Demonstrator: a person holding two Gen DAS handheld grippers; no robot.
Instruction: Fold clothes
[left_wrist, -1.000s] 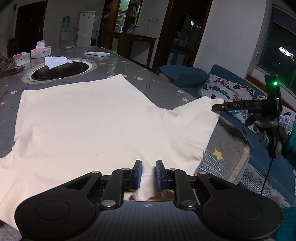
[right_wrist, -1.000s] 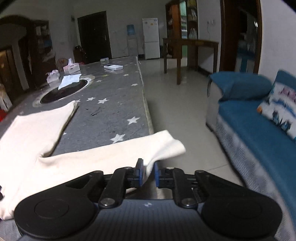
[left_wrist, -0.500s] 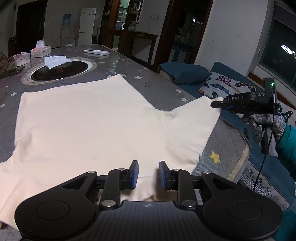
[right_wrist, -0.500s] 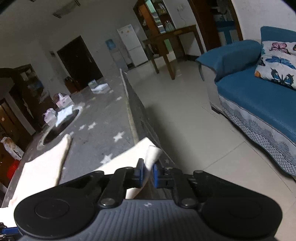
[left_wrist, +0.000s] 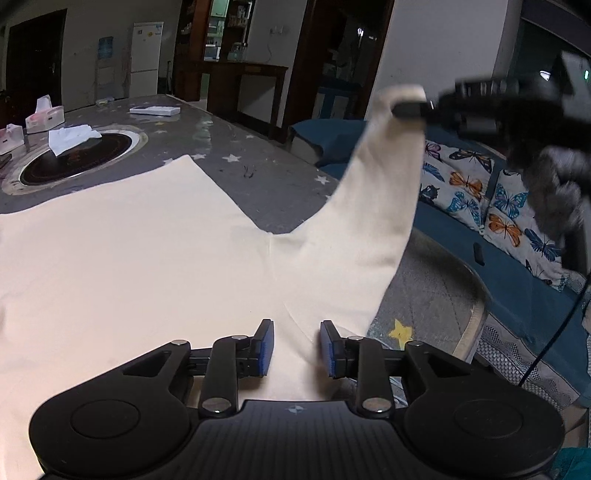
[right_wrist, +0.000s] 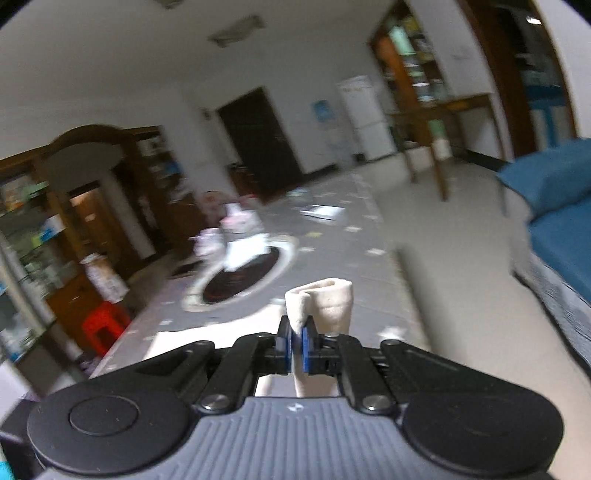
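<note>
Garment: cream shirt (left_wrist: 140, 251) lies flat on the star-patterned bench (left_wrist: 266, 177), filling the left and centre of the left wrist view.
Sleeve: sleeve (left_wrist: 380, 192) is raised toward the upper right.
Right hand-held gripper (right_wrist: 296, 345): clamped on the sleeve cuff.
Left hand-held gripper (left_wrist: 296, 347): jaws apart over the shirt's near edge, gripping nothing.

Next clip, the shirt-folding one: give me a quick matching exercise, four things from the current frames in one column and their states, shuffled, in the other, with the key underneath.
Things:
1. left tongs
2. right tongs
3. sleeve
4. crumpled white tissue

States:
A. lifted off the table, end pinched
B. open, above the flat cream shirt
C. lying at the rim of the round black inset
D. shut on fabric

Pairs: 1-B, 2-D, 3-A, 4-C
</note>
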